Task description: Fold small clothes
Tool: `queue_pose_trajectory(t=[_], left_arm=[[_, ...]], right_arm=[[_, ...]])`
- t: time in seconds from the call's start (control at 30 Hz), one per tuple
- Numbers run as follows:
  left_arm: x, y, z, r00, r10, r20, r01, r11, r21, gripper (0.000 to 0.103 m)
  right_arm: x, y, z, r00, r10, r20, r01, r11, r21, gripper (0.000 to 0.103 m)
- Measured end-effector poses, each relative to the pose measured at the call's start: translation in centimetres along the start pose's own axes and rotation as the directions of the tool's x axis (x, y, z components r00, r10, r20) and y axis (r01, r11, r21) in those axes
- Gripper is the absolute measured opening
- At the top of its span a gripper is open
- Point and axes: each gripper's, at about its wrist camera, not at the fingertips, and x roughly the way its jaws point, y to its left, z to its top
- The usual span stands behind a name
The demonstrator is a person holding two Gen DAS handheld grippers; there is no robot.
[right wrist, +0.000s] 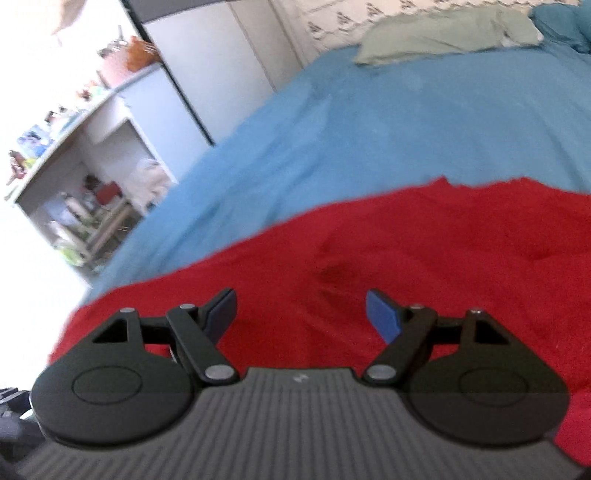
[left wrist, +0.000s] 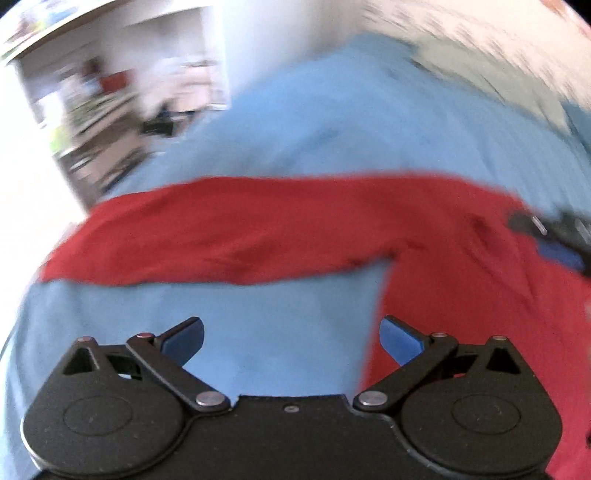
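A bedroom: a bed [right wrist: 369, 122] under a blue sheet takes up most of both views, with a pale green pillow [right wrist: 447, 33] at its far end toward one o'clock and a cluttered white shelf unit [right wrist: 85, 177] off its side at nine o'clock.

The red garment [right wrist: 406, 258] lies on the sheet. In the left wrist view a long narrow part of it, probably a sleeve [left wrist: 221, 236], stretches across toward nine o'clock, while the main body fills the four o'clock corner.

The left hand-held gripper [left wrist: 291, 339] hangs over bare sheet with its jaws spread and nothing between them. The right hand-held gripper [right wrist: 299, 314] hovers over the red cloth, jaws likewise spread wide and empty. Its tip also shows at three o'clock in the left view.

The step appears to be choosing fresh grips for a fold. It would go best by pinching one layer only, at the sleeve end and at a matching edge of the body, then carrying both across together so the crease runs straight.

The sheet toward twelve o'clock offers plenty of open room. The bed's edge at nine o'clock lies near the sleeve end, so cloth dragged that way could slip off.
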Motion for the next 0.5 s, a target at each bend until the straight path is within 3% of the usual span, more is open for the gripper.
queue_pose_trajectory(t=[0.07, 0.17, 0.27, 0.3, 0.37, 0.5], left_arm=[[-1.3, 3.7, 0.7, 1.0, -0.005, 0.01, 0.006, 0.991, -0.137, 0.103], [-1.8, 10.0, 1.4, 0.998, -0.062, 0.029, 0.068, 0.927, -0.37, 0.103], [-0.8, 15.7, 1.3, 0.991, -0.116, 0.068, 0.134, 0.811, -0.57, 0.103], [0.0, 17.6, 1.1, 0.99, -0.118, 0.082, 0.143, 0.758, -0.636, 0.103], [1.1, 20.3, 0.8, 0.988, -0.12, 0.101, 0.156, 0.689, -0.708, 0.102], [4.3, 23.4, 1.1, 0.983, -0.142, 0.115, 0.177, 0.589, -0.788, 0.102]], right_arm=[[-0.9, 2.4, 0.3, 1.0, 0.025, 0.003, -0.025, 0.999, -0.025, 0.093], [-1.7, 5.7, -0.1, 0.998, 0.063, -0.006, -0.063, 0.997, -0.051, 0.093], [-1.5, 8.7, -0.7, 0.995, 0.094, -0.017, -0.095, 0.994, -0.059, 0.093], [-1.4, 9.6, -1.0, 0.994, 0.105, -0.02, -0.106, 0.993, -0.059, 0.093], [-1.0, 11.4, -1.7, 0.992, 0.121, -0.028, -0.123, 0.99, -0.07, 0.093], [-0.1, 14.1, -3.0, 0.99, 0.133, -0.041, -0.137, 0.985, -0.103, 0.093]])
